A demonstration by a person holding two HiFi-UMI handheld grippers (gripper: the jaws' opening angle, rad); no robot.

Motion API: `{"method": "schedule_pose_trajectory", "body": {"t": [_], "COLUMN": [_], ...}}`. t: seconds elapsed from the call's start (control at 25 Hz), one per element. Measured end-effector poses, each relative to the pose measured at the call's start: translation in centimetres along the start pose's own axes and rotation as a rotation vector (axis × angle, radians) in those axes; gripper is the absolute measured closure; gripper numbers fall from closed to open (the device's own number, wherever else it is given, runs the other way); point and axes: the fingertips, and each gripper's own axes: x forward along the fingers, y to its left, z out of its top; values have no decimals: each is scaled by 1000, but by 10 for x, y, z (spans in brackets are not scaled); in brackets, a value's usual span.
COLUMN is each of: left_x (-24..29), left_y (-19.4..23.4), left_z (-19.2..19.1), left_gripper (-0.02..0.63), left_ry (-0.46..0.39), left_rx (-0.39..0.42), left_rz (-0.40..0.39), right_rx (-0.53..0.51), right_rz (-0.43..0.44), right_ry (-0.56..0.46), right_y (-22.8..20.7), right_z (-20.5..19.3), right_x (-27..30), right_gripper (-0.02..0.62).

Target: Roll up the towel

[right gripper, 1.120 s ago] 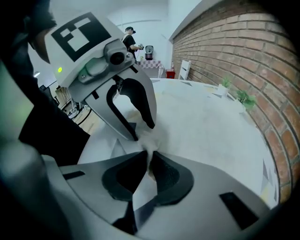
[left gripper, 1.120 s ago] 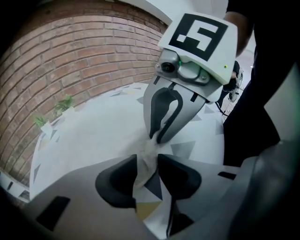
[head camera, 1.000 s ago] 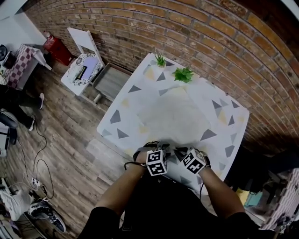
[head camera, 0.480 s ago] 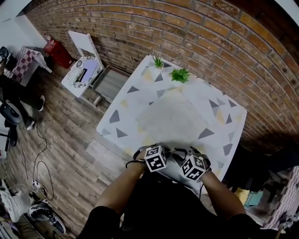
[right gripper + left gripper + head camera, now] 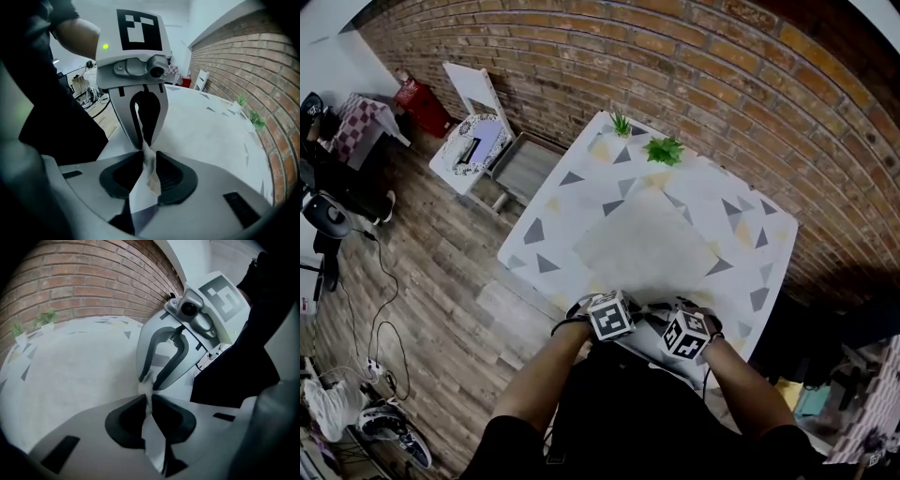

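A pale grey towel (image 5: pixel 647 239) lies flat on the table with the triangle-patterned cloth (image 5: pixel 546 230). Both grippers sit side by side at its near edge. My left gripper (image 5: pixel 612 302) has just been closing, and in the left gripper view its jaws (image 5: pixel 147 399) pinch a fold of the towel (image 5: pixel 70 362). My right gripper (image 5: pixel 672 311) faces it at close range. Its jaws (image 5: pixel 149 161) have just closed in further and press on a raised fold of towel (image 5: pixel 201 126). Each gripper view shows the other gripper just ahead, the right gripper (image 5: pixel 152 379) and the left gripper (image 5: pixel 143 140).
Two small green plants (image 5: pixel 622 122) (image 5: pixel 666 150) stand at the table's far edge by the brick wall (image 5: pixel 694 66). A white chair (image 5: pixel 473 141) and a grey bench (image 5: pixel 520 164) stand on the wooden floor to the left. Cables lie lower left.
Both grippers have shifted slightly at the towel's near edge and remain close together. The head camera has also moved a little.
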Motion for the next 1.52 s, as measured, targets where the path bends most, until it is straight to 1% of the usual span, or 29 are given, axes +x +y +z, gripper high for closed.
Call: {"method": "schedule_pose_trajectory", "body": {"t": [0.04,0.12,0.16,0.2,0.24,0.36,0.48,0.56,0.64,0.72,0.88,1.04,1.16,1.28,1.36,1.44,1.52], "left_x": [1,3,4,5,5,3,-4,-10,-13,-15,-15,-15,-9,-5,-4,-4,-5], "left_y": [0,0,1,1,2,9,19,24,27,27,32,27,26,31,34,37,40], "left_z": [-1,-2,-2,-3,-3,-2,1,3,4,6,4,8,4,-1,-2,-2,-1], "left_gripper": [558,558,558,557,557,551,517,503,502,502,503,503,503,503,503,505,505], "left_ry": [11,34,46,57,65,74,55,37,30,28,47,54,84,101,96,87,81], "left_rx": [14,43,58,75,93,153,193,197,207,225,239,279,307,283,254,228,214], "left_rz": [5,18,27,40,58,153,252,292,312,318,340,319,310,307,299,286,282], "right_rx": [-19,-44,-45,-36,-20,11,23,42,69,87,101,101,98,87,63,29,-8], "right_rz": [9,36,53,73,89,106,112,124,149,159,126,107,83,38,19,35,55], "right_ry": [9,34,43,48,51,57,71,79,84,90,105,116,123,95,38,-6,5], "right_y": [2,7,9,11,12,5,-5,-10,-13,-16,-30,-38,-43,-48,-46,-35,-23], "right_z": [-1,-5,-7,-9,-10,-8,-5,-3,-4,-5,-4,-3,-3,3,13,20,16], "right_x": [1,5,7,9,9,9,9,8,9,10,12,14,16,10,1,-6,-4], "right_gripper": [481,484,538,556,558,557,555,554,554,554,543,524,509,484,483,484,485]}}
